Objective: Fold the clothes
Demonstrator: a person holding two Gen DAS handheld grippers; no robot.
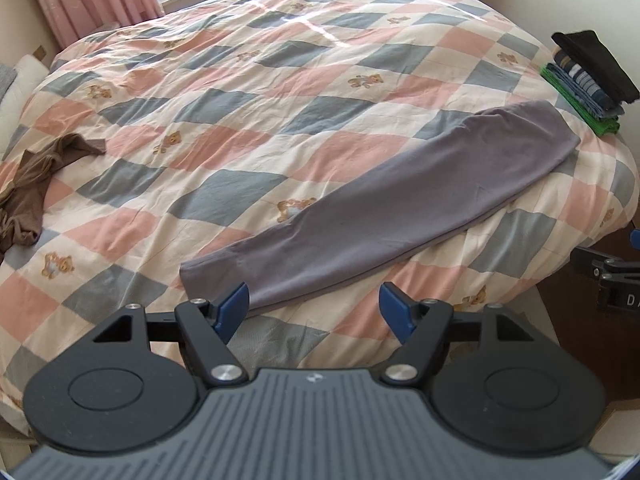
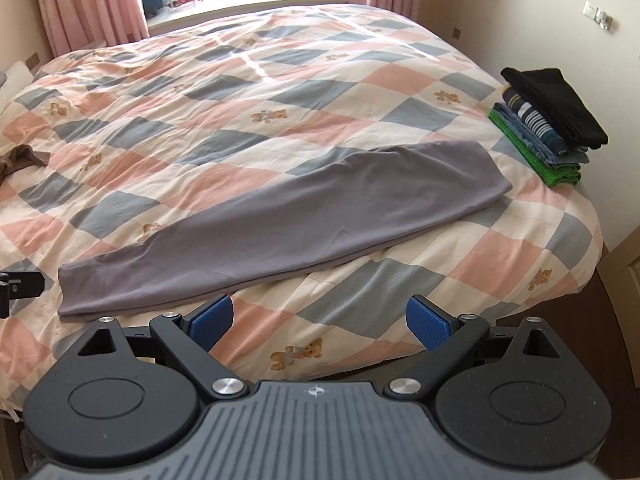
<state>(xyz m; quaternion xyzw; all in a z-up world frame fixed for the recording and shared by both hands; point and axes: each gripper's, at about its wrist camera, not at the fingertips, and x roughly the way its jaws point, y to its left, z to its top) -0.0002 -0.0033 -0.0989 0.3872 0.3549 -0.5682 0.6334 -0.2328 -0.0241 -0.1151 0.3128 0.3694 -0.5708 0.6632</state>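
Left gripper (image 1: pixel 315 309): foreground of its own view, blue-padded fingers (image 1: pixel 234 308) spread wide, nothing between them; its left pad sits just at the near narrow end of the grey garment (image 1: pixel 384 208), contact not determinable. Right gripper (image 2: pixel 319 323): foreground of its own view, blue pads (image 2: pixel 428 322) likewise wide apart and empty, poised above the near edge of the checked quilt (image 2: pixel 224 128), just short of the garment's long near edge. Grey garment: long, folded lengthwise into a narrow band, lying flat on the quilt along the near side of the bed, narrow end to the left, broader end to the right. Quilt: pink, grey and cream checks with small bear motifs, covering the whole bed. Stack of folded clothes (image 2: pixel 548 124): on the right edge of the bed, just beyond the garment's broad end and apart from it; green item at the bottom, blue and striped pieces in the middle, black item on top. Brown garment (image 1: pixel 36 184): crumpled at the left edge of the bed, well apart from the grey one; the left wrist view shows most of it, the right wrist view only a small corner. The left wrist view alone catches part of the other gripper's black frame at the far right margin; the right wrist view shows a similar black fragment at its left margin. Pink curtains (image 2: pixel 88 4): farthest back, either side of a bright window.
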